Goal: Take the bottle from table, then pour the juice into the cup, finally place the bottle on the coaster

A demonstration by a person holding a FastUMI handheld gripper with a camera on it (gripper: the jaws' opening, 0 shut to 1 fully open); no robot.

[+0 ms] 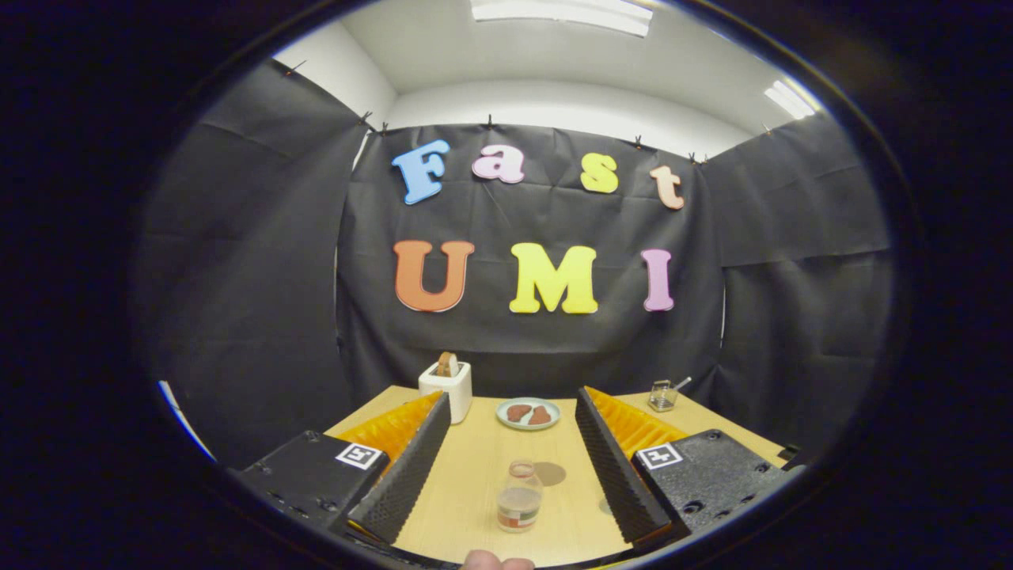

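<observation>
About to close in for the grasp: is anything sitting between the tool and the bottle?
Nothing visible does. The bottle stands upright on the table between the open tool's fingers, with bare tabletop around it. The coaster lies just beyond the bottle, the plate farther back.

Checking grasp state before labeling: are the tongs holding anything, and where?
Nothing is held. The tongs are open; the bottle stands upright on the table between the fingers, touching neither.
</observation>
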